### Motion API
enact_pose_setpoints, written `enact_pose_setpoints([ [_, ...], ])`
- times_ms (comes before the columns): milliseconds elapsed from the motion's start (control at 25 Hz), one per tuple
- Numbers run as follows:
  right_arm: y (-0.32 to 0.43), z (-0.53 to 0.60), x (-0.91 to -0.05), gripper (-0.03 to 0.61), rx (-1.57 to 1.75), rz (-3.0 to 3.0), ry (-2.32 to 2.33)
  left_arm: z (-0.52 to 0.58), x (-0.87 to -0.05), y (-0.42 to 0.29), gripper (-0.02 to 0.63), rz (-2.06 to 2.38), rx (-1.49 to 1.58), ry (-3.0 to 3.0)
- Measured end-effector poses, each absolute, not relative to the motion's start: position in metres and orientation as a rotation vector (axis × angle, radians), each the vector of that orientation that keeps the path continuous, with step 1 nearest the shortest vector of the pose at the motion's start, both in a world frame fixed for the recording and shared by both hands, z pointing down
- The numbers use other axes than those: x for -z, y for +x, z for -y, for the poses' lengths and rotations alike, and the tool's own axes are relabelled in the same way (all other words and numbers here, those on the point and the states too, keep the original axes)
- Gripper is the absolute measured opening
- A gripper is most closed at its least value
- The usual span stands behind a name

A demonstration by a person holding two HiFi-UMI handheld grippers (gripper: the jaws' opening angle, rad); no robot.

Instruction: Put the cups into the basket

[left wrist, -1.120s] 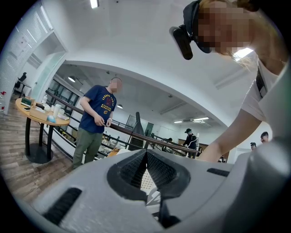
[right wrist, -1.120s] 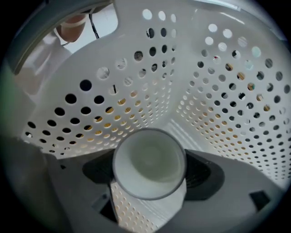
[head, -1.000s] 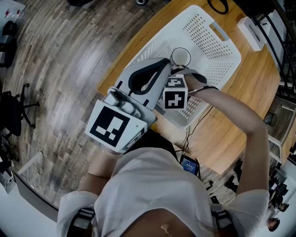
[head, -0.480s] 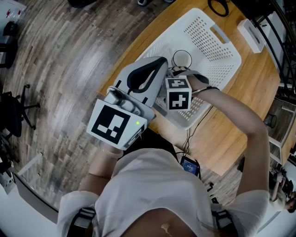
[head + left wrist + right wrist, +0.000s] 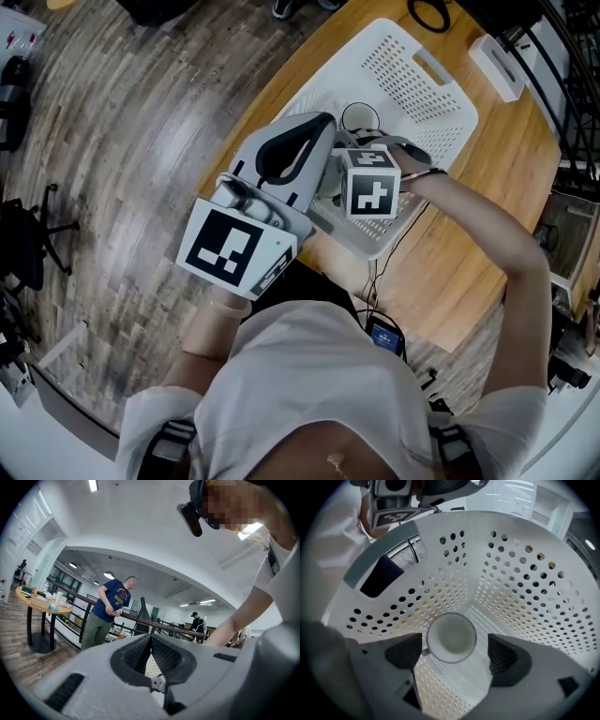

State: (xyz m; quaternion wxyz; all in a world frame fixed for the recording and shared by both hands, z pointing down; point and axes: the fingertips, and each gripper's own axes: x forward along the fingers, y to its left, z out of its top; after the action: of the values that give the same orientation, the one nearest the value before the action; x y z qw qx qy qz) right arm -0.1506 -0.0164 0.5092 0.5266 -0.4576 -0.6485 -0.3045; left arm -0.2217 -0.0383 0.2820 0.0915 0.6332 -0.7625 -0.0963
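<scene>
Wooden table [image 5: 469,253] w/ white basket [image 5: 412,70]: head view only. Left gripper [image 5: 151,641], per its own view, tilts up at the room, jaws together, empty. Right gripper [image 5: 455,653] view: jaws wide apart inside basket, 1 cup [image 5: 451,637] upright on basket floor between them.

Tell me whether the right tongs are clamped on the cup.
No: the right tongs stand open around the cup, which sits upright on the basket floor with a gap at one jaw.
</scene>
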Motion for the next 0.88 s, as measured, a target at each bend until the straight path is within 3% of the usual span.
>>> enact_pose_setpoints([
  [880,-0.166,0.060,-0.412,0.411,0.674,1.914,-0.730,0.049,-0.267,-0.203,0.008,2.255,0.265,1.987],
])
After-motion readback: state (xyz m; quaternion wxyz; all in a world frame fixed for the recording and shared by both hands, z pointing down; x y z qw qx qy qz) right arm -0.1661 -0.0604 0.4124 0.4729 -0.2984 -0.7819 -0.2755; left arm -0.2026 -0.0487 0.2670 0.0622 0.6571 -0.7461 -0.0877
